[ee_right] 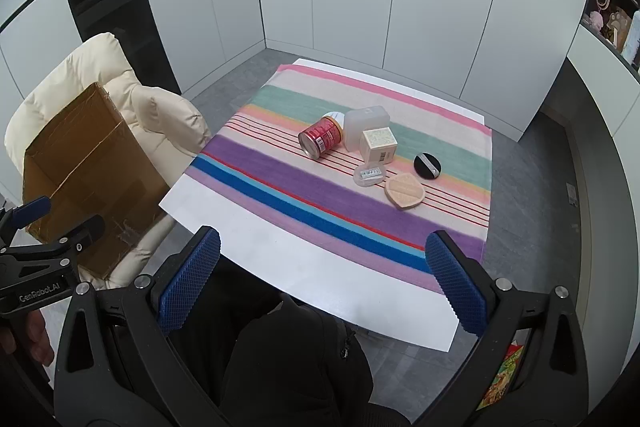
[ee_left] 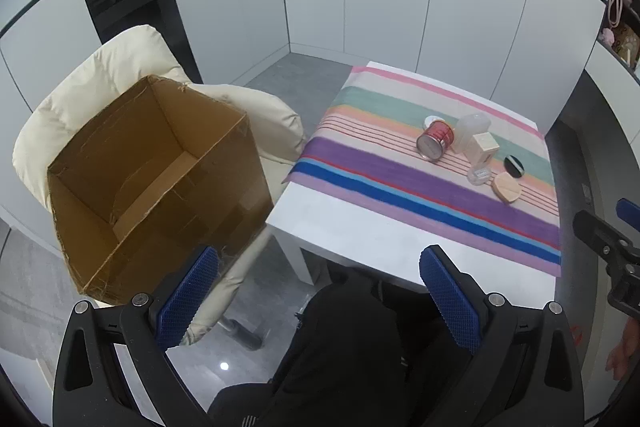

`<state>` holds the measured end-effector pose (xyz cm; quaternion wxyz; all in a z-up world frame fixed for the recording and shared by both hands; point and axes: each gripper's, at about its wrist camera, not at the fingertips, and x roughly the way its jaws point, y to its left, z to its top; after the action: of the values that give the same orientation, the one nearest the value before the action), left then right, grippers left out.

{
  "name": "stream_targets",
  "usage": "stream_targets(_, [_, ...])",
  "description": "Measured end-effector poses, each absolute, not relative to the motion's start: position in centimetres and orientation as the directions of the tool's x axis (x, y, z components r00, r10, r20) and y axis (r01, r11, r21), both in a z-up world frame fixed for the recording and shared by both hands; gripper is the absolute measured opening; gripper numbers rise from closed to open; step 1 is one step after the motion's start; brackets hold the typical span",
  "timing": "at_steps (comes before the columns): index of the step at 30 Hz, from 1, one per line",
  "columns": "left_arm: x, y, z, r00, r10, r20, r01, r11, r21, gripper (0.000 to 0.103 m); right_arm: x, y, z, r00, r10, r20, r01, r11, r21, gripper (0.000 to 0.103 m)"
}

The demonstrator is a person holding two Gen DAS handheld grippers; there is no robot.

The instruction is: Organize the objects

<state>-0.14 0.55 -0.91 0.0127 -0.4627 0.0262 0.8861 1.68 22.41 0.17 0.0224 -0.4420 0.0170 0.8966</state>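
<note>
From the left wrist: left claw (ee_left: 319, 301) spread and empty, cardboard box (ee_left: 160, 183) ahead-left on the chair (ee_left: 100, 83); from the right wrist: right claw (ee_right: 324, 289) spread, nearer the red can (ee_right: 321, 136) lying sideways on the table (ee_right: 320, 267), ahead.

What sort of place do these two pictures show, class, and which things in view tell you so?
Probably a home-style room staged for recording: a padded cream chair, a small white table with a striped cloth, and shelves with plush toys.
</note>
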Motion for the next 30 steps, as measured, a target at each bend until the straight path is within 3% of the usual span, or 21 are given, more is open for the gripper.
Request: stream_targets(30, [-0.20,0.54,-0.83,-0.573,-0.005,-0.820,-0.039,-0.999,0.033,0.102,1.89,22.25,-0.65,-0.606,0.026,-0.795,-0.050,-0.999,0.006,0.103])
